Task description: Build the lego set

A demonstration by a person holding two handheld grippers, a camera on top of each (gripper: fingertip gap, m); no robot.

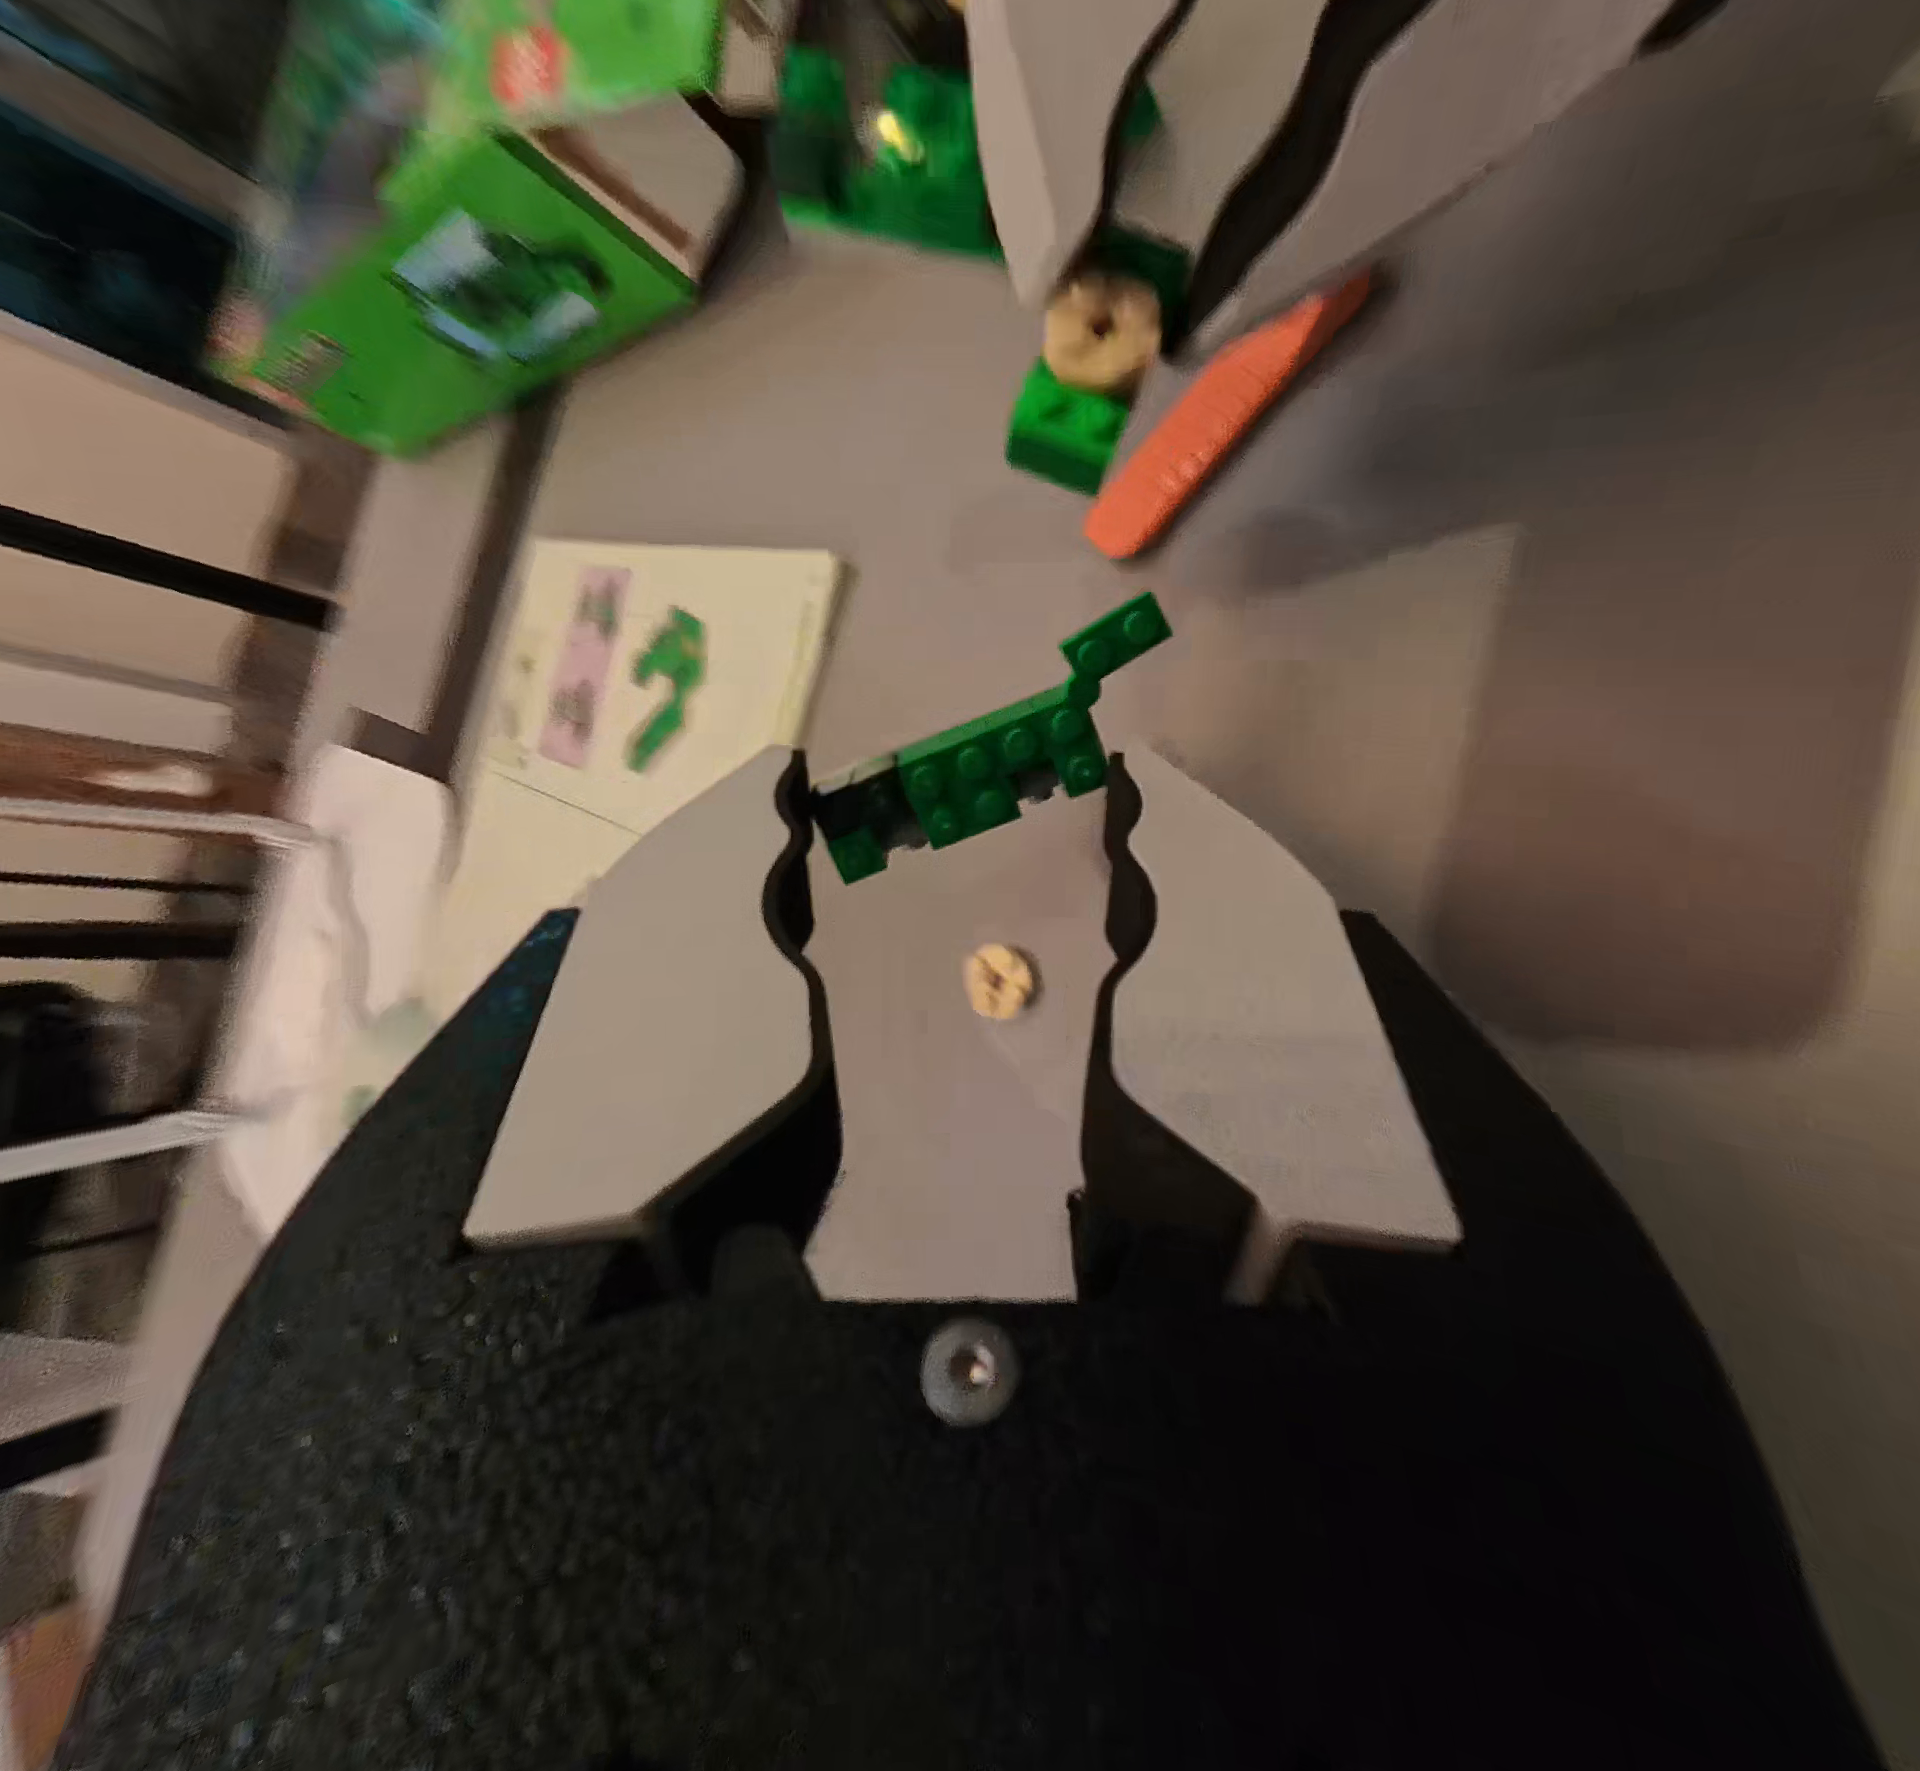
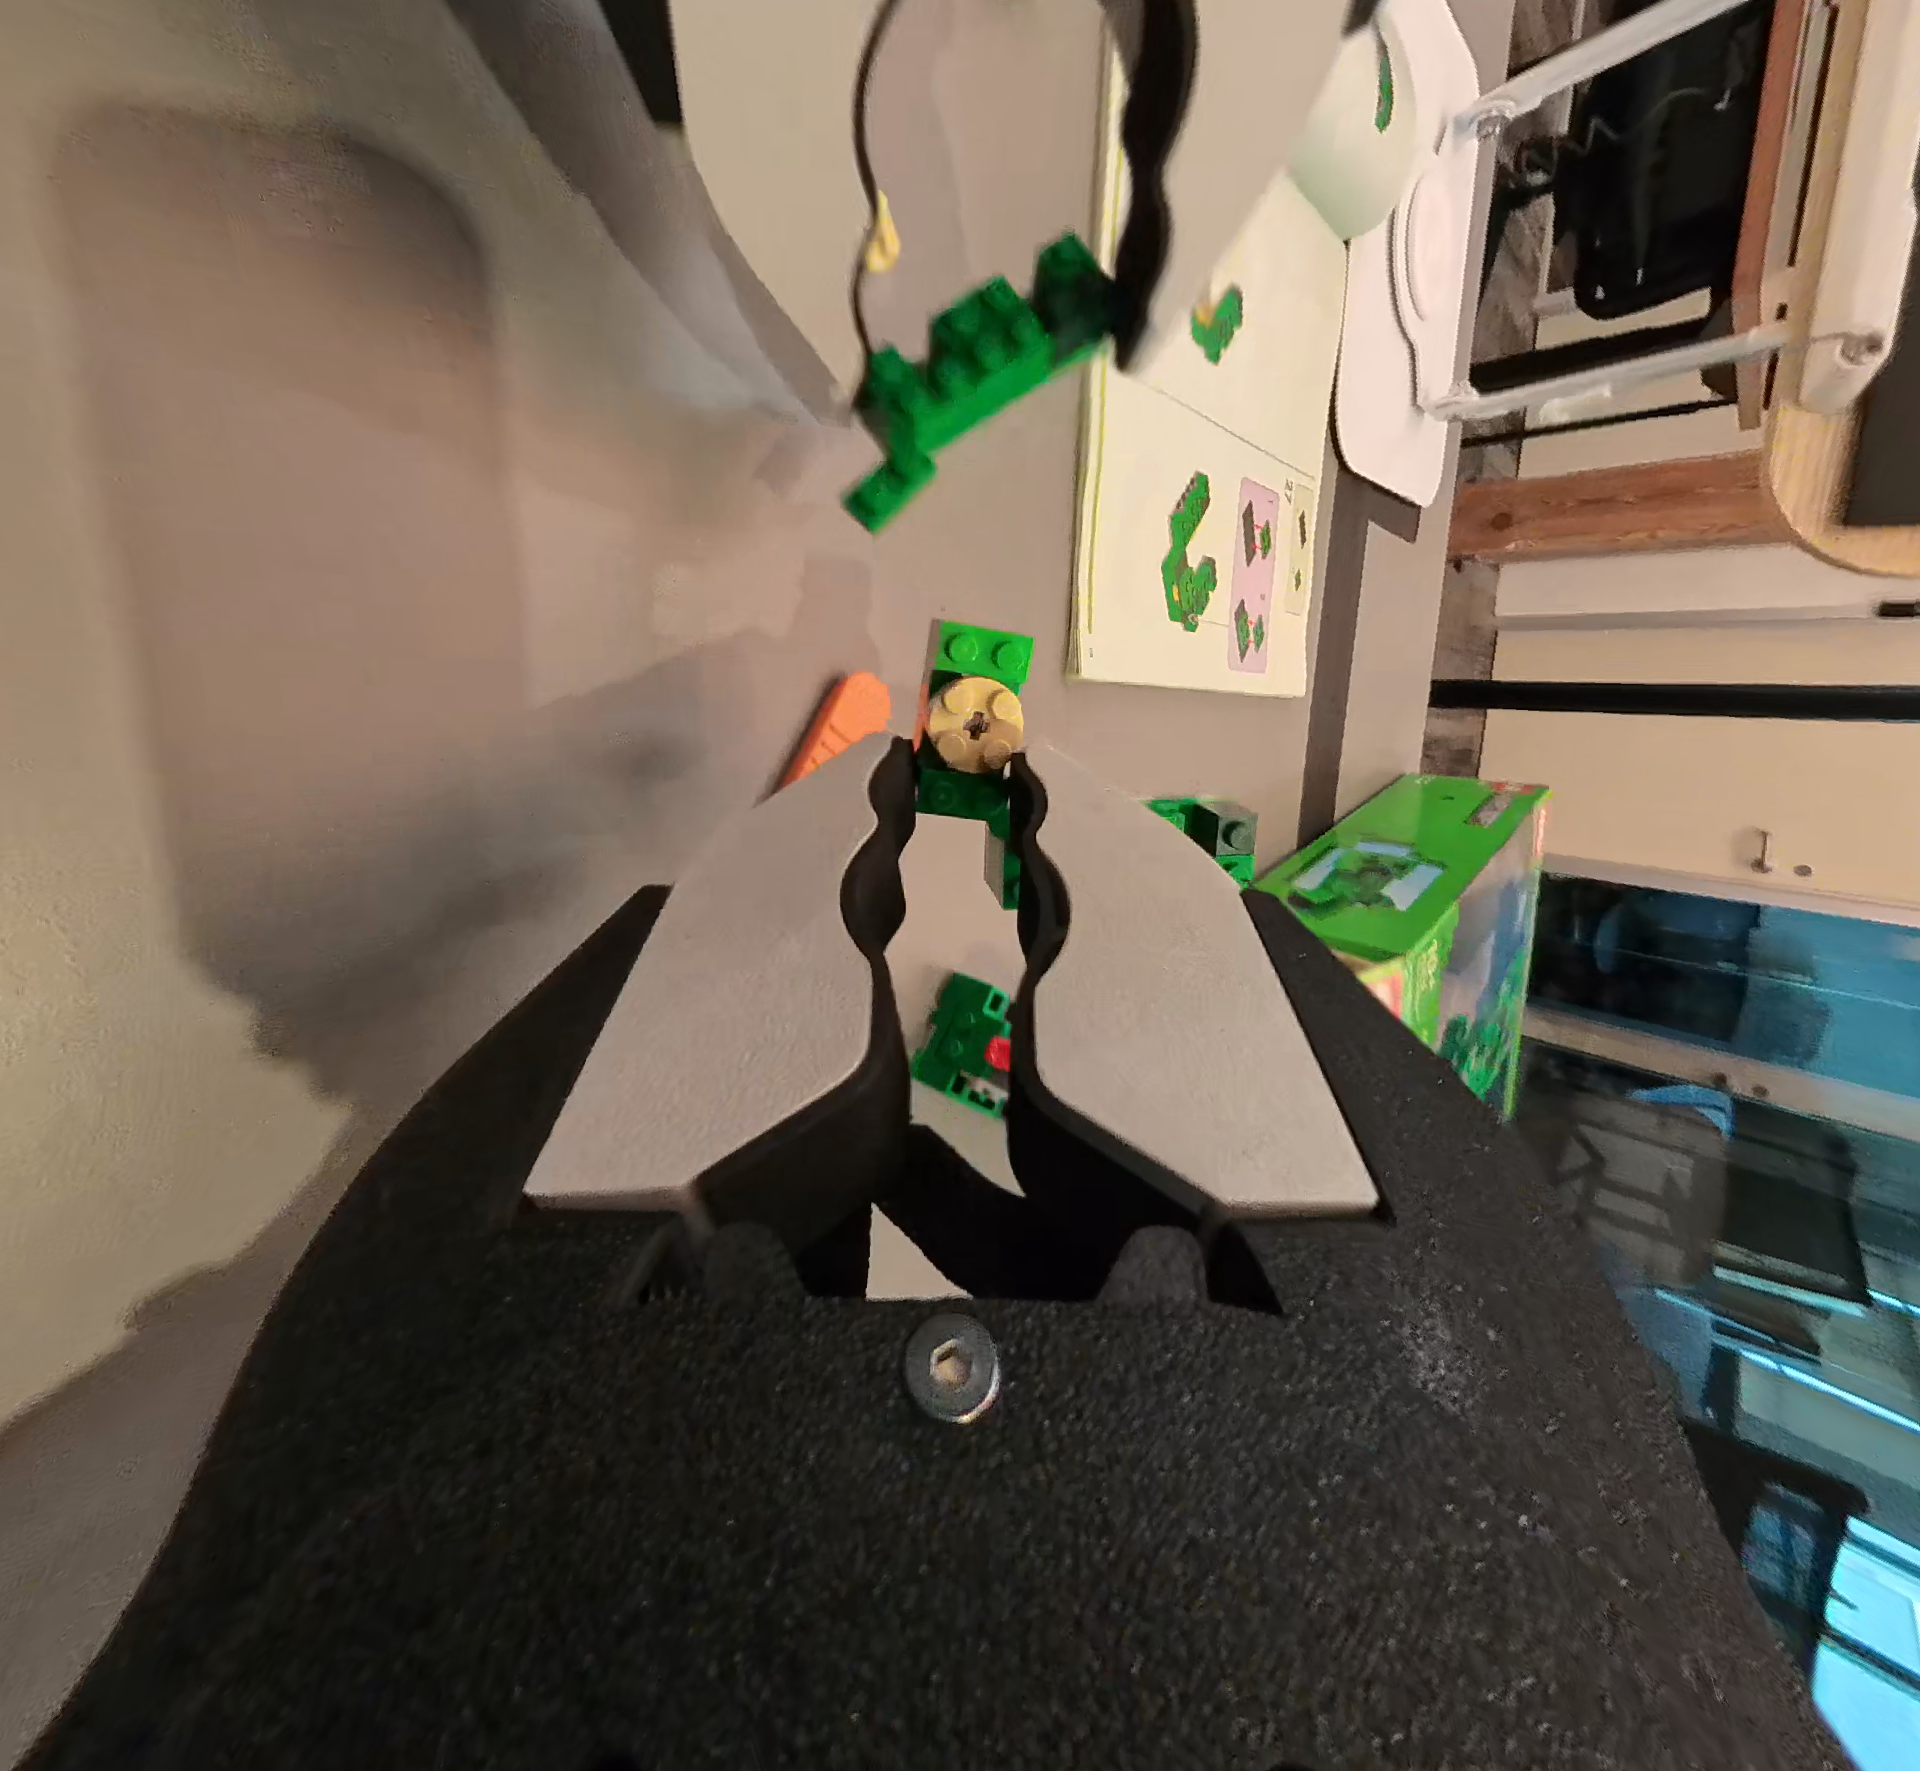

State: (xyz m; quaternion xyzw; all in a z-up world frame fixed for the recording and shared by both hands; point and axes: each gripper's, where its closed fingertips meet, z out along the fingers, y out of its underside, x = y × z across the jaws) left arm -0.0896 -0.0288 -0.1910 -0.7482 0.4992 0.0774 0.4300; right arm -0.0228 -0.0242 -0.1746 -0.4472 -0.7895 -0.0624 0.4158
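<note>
My left gripper [image 1: 956,776] is shut on a green stepped brick assembly [image 1: 987,765] and holds it above the grey table [image 1: 1558,682]. My right gripper [image 2: 958,760] is shut on a small green brick piece with a tan round plate [image 2: 977,715] on top. In the left wrist view the right gripper [image 1: 1117,308] holds that small piece [image 1: 1099,331] farther off. In the right wrist view the left gripper [image 2: 987,371] holds the stepped assembly [image 2: 966,360] ahead of my right gripper, and the two pieces are apart. A loose tan round plate [image 1: 1003,981] lies on the table.
An orange curved piece [image 1: 1226,412] lies beside the right gripper. An open instruction booklet [image 2: 1195,474] lies on the table. A green box [image 2: 1403,890] stands at the table's edge. Loose green bricks [image 2: 966,1035] lie below my right gripper, and more [image 1: 883,152] lie near the box.
</note>
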